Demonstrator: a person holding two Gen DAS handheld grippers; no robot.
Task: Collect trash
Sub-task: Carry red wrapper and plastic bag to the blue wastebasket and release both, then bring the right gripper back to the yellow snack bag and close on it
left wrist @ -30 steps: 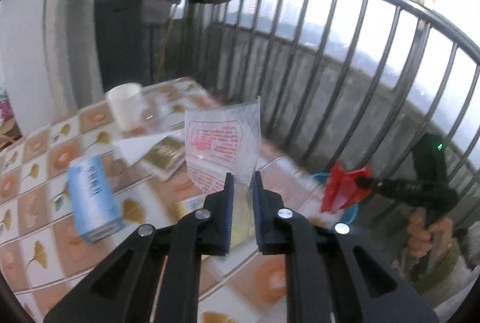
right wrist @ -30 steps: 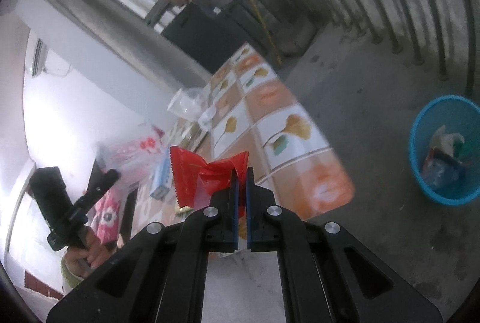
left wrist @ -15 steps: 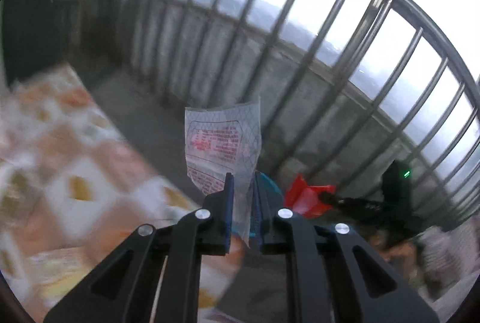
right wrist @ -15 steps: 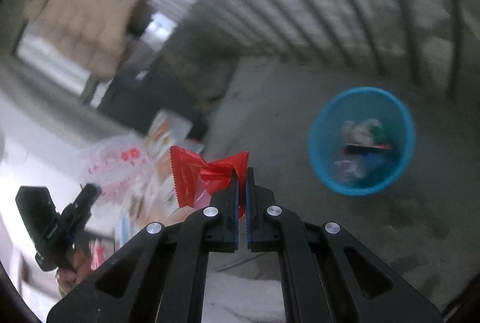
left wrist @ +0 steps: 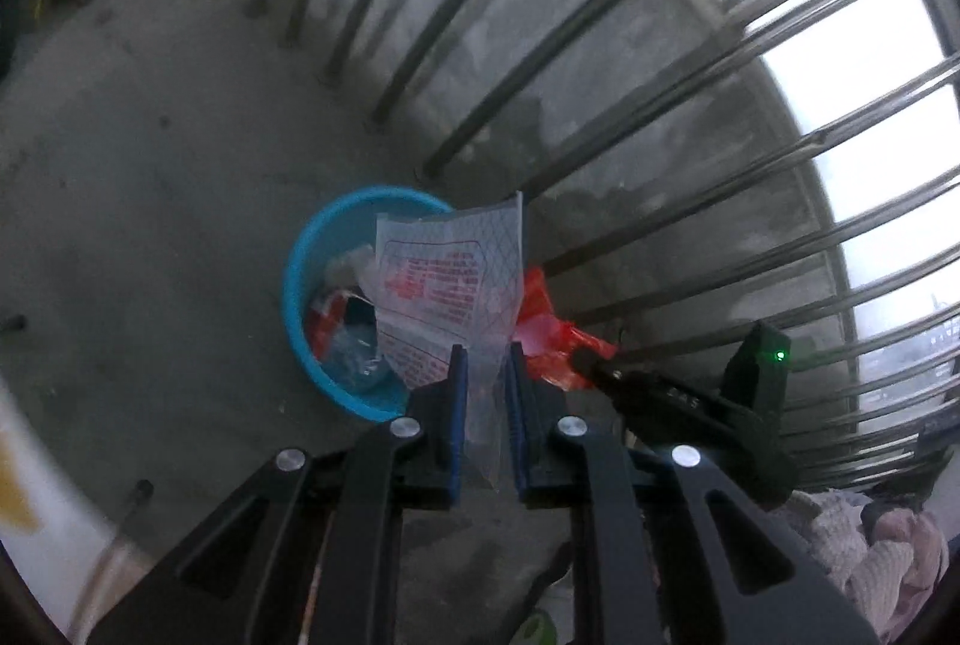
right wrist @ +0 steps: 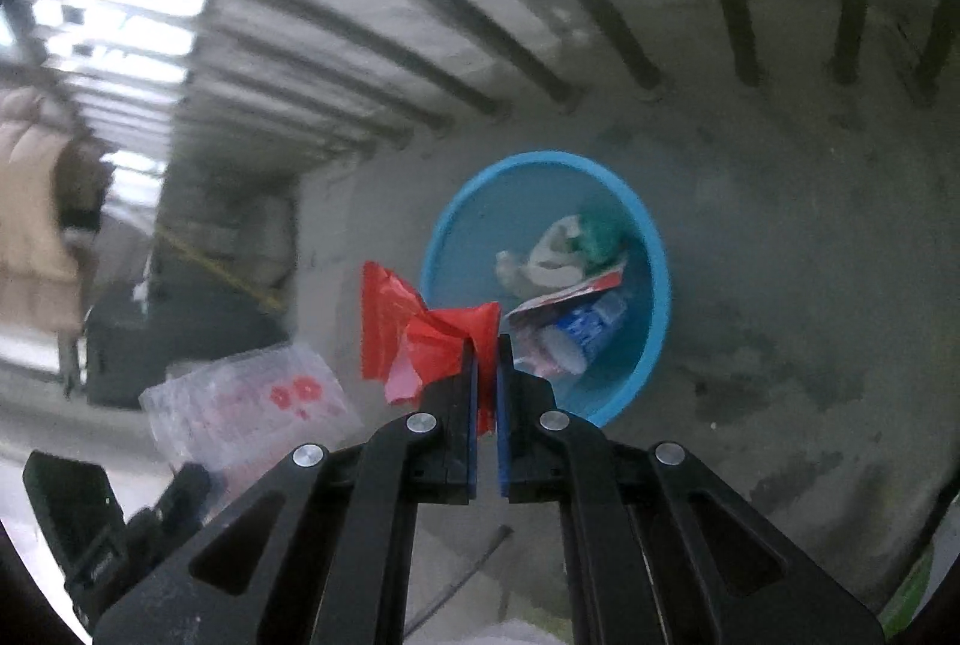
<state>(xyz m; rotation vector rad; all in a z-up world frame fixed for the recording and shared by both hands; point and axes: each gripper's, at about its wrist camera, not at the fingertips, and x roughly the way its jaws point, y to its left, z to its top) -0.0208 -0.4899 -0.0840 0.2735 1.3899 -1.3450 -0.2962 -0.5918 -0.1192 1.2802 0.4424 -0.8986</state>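
Note:
My left gripper (left wrist: pixel 485 366) is shut on a clear plastic wrapper with red print (left wrist: pixel 447 279), held upright above the near side of a blue trash bin (left wrist: pixel 297 285) on the concrete floor. My right gripper (right wrist: pixel 487 354) is shut on a crumpled red wrapper (right wrist: pixel 414 333), held just left of the same blue bin (right wrist: pixel 657 285), which holds several pieces of trash. The right gripper and red wrapper (left wrist: pixel 540 339) also show in the left wrist view, to the right of the bin. The clear wrapper (right wrist: pixel 252 405) shows at the lower left of the right wrist view.
A metal railing (left wrist: pixel 540 63) on a low concrete wall runs behind the bin. A pale table edge (left wrist: pixel 24 465) sits at the lower left of the left wrist view. A dark cabinet (right wrist: pixel 174 333) and hanging beige jacket (right wrist: pixel 36 201) stand at the left.
Both grippers have swung away from the tiled table and down towards the floor. The blue bin now lies right under both wrappers. Both grips are unchanged.

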